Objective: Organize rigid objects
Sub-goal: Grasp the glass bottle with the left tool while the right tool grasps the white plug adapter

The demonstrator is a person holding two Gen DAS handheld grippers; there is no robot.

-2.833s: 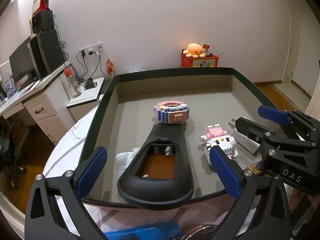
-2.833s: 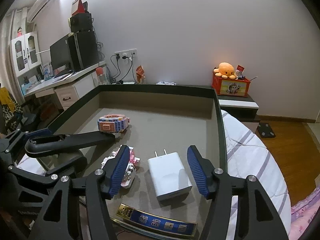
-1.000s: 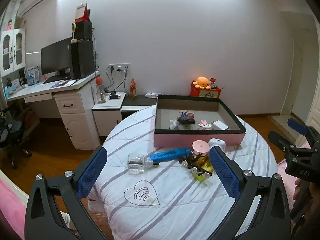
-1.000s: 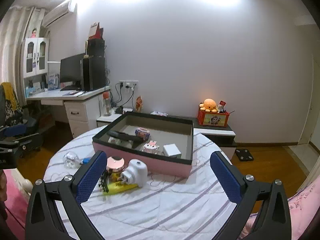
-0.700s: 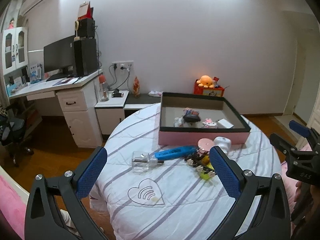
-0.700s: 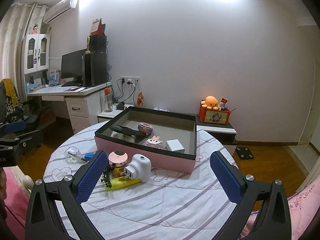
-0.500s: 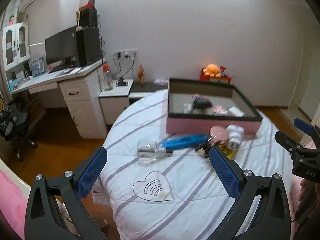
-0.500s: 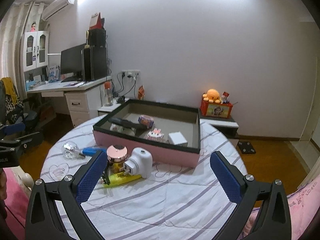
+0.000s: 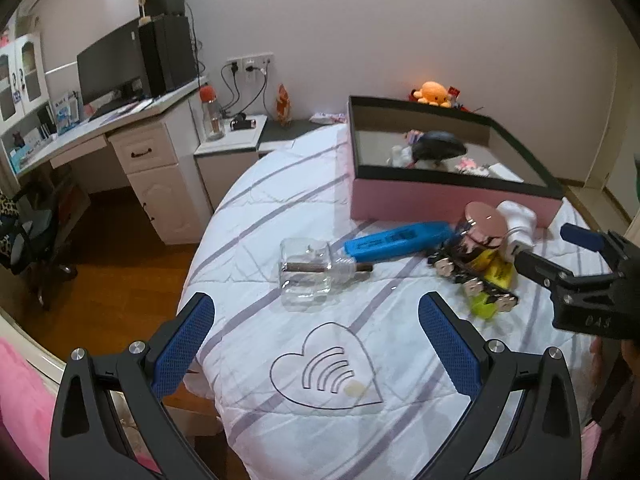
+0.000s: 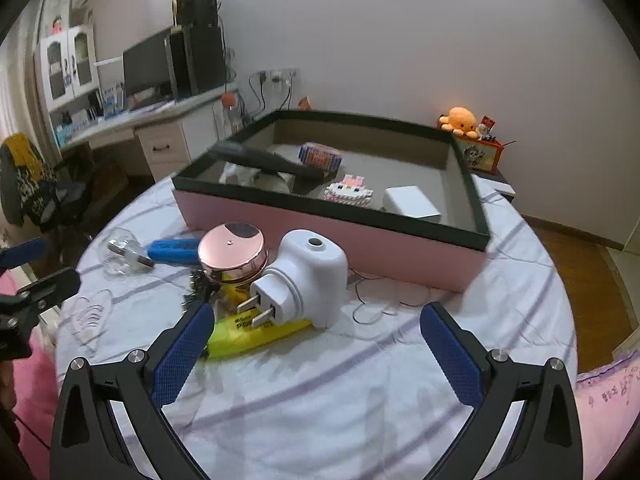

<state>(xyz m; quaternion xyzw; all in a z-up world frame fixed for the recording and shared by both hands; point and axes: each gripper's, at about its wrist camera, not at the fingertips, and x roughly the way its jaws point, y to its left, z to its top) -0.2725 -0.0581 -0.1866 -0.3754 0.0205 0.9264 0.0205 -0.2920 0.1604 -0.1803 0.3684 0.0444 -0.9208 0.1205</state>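
A pink box with a dark rim [image 9: 448, 200] [image 10: 328, 236] stands on the round table and holds a black handle-shaped piece [image 10: 264, 160], brick toys [image 10: 350, 192] and a white charger [image 10: 412, 202]. In front of it lie a white plug adapter [image 10: 308, 276], a rose-gold capped jar [image 10: 232, 256], a yellow marker [image 10: 256, 332], a blue case [image 9: 396, 240] and a clear glass bottle [image 9: 308, 276]. My left gripper [image 9: 316, 340] is open and empty above the white cloth, short of the bottle. My right gripper [image 10: 316, 348] is open and empty just in front of the adapter.
The table has a white striped cloth with a heart print [image 9: 324, 368]. A desk with a monitor [image 9: 112, 76] and a nightstand [image 9: 232, 148] stand at the left. An orange plush [image 10: 460, 120] sits behind the box. The right gripper shows in the left wrist view [image 9: 580, 276].
Both grippers pulled out of the box, backed far away, then came in towards the table; the loose items in front of the box now look larger. Both stay open and empty.
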